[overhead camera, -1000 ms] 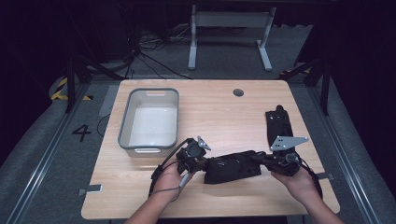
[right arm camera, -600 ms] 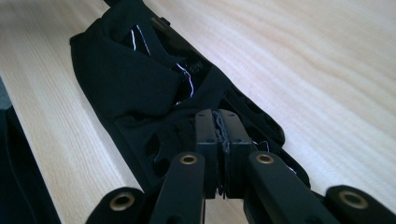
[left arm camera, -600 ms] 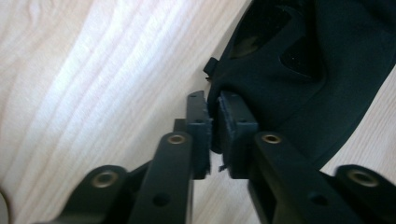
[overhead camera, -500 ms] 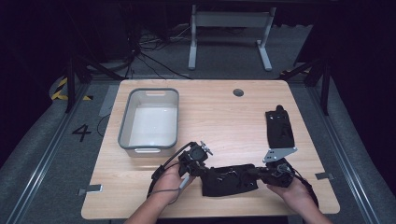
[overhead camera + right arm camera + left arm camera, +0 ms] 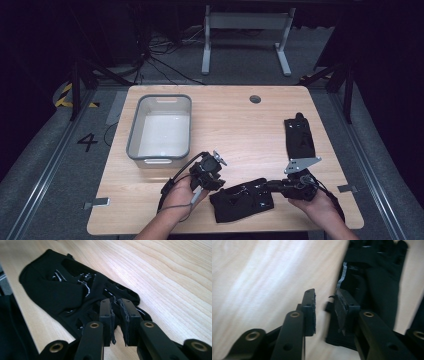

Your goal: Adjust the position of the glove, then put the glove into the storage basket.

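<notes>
Tape markers and a painted number four point(image 5: 87, 142) are sitting on the grey floor at the far left. Next I am seeing the grey bin point(image 5: 134, 131) lying on the left part of the tabletop point(image 5: 235, 125), with a pale inside.

Just in front of the bin's near right corner, my left hand point(image 5: 177, 192) is holding the left tool point(image 5: 216, 182). In the left gripper view its jaws are standing a little apart with nothing between them, and one pad is sitting right at the edge of a black glove point(image 5: 372, 282). I cannot tell if it is touching.

That black glove point(image 5: 242, 200) is lying flat near the front edge of the tabletop, between my two tools.

My right hand point(image 5: 315, 200) is holding the right tool point(image 5: 270, 186) at the glove's right end. In the right gripper view its jaws are squeezing close together on a bit of the glove's point(image 5: 62, 287) cloth, with only a thin gap between the pads.

Farther back on the right, well apart from my hands, a second black glove point(image 5: 299, 137) is lying flat. A small round hole point(image 5: 255, 99) is showing near the back edge of the tabletop.
</notes>
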Available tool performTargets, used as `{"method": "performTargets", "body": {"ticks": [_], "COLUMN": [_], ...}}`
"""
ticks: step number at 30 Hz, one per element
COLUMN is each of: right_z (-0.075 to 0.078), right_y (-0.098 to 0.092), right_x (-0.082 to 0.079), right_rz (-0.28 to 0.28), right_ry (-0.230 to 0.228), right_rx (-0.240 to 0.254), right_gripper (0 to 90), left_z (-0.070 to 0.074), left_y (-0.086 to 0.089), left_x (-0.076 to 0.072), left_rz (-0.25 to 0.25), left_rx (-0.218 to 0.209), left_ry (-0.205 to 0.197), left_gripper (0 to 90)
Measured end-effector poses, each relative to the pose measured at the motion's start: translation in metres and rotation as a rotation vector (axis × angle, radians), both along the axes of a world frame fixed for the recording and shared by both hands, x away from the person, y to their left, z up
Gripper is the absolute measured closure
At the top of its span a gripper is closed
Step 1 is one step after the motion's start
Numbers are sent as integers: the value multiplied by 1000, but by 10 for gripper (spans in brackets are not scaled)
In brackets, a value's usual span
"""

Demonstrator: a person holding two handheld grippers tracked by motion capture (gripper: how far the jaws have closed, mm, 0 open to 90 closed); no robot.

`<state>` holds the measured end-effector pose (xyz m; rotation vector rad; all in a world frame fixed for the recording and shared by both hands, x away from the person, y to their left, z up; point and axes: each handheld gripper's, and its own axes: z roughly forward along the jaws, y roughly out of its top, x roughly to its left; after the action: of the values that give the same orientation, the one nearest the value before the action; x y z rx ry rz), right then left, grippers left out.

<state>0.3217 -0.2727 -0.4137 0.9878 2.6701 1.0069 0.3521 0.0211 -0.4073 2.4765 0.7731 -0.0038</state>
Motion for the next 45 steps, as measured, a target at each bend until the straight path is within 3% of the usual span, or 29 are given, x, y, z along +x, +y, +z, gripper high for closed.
{"method": "performTargets", "body": {"ticks": [4, 7, 11, 22, 27, 32, 37, 42, 45], "right_z": [-1, 1, 2, 14, 23, 24, 20, 17, 13], "right_y": [-1, -5, -7, -29, -40, -55, -70, -84, -87], "right_x": [2, 5, 7, 19, 27, 44, 65, 90, 102], "right_rz": [-9, -25, -33, -96, -126, -181, -253, -313, -330], "right_ry": [-15, -26, -39, -91, -104, -113, -119, -101, -81], "right_rx": [-5, 9, 10, 33, 36, 26, 20, 34, -2], "right_gripper": [810, 808, 813, 810, 802, 794, 792, 769, 778], "left_z": [6, 11, 13, 18, 20, 19, 15, 13, 14], "left_y": [-2, -2, -2, 15, 23, 25, 20, 19, 24], "left_x": [-9, -13, -17, -8, -3, -3, -8, -11, -12], "left_rz": [-19, -30, -36, 31, 54, 53, 20, 20, 33], "left_rx": [-7, -40, -24, -42, -48, -50, -52, -52, -63], "left_ry": [-11, 12, 8, -22, -15, -5, 33, 33, 25], "left_gripper": [738, 739, 752, 734, 721, 718, 730, 731, 729]}}
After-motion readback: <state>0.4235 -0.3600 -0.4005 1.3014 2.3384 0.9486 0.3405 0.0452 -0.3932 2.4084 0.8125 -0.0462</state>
